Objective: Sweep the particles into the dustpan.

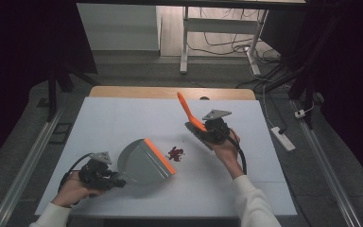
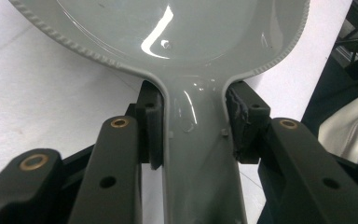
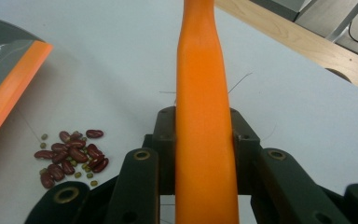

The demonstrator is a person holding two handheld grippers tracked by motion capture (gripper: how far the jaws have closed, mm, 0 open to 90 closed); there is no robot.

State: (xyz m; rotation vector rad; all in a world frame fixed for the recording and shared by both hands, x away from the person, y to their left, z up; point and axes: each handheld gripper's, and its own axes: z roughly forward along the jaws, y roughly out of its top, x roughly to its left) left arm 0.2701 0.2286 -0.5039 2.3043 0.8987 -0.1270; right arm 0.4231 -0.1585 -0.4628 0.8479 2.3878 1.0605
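Note:
A grey dustpan (image 1: 139, 163) with an orange front lip (image 1: 159, 156) rests on the white table top, left of centre. My left gripper (image 1: 117, 181) is shut on its grey handle (image 2: 198, 158), with a pad pressing on each side. A small pile of red beans (image 1: 175, 153), mixed with tiny green ones, lies just right of the lip. To the right of the pile my right gripper (image 1: 202, 129) is shut on a brush's orange handle (image 1: 187, 110), which slants up and away. In the right gripper view the handle (image 3: 203, 93) runs between the jaws, with the beans (image 3: 72, 156) at lower left.
The white sheet (image 1: 123, 118) covers the table up to a wooden strip (image 1: 170, 92) along the far edge. Beyond it stand desk legs (image 1: 185, 42) and loose cables on the floor. A power strip (image 1: 283, 138) lies on the floor at the right.

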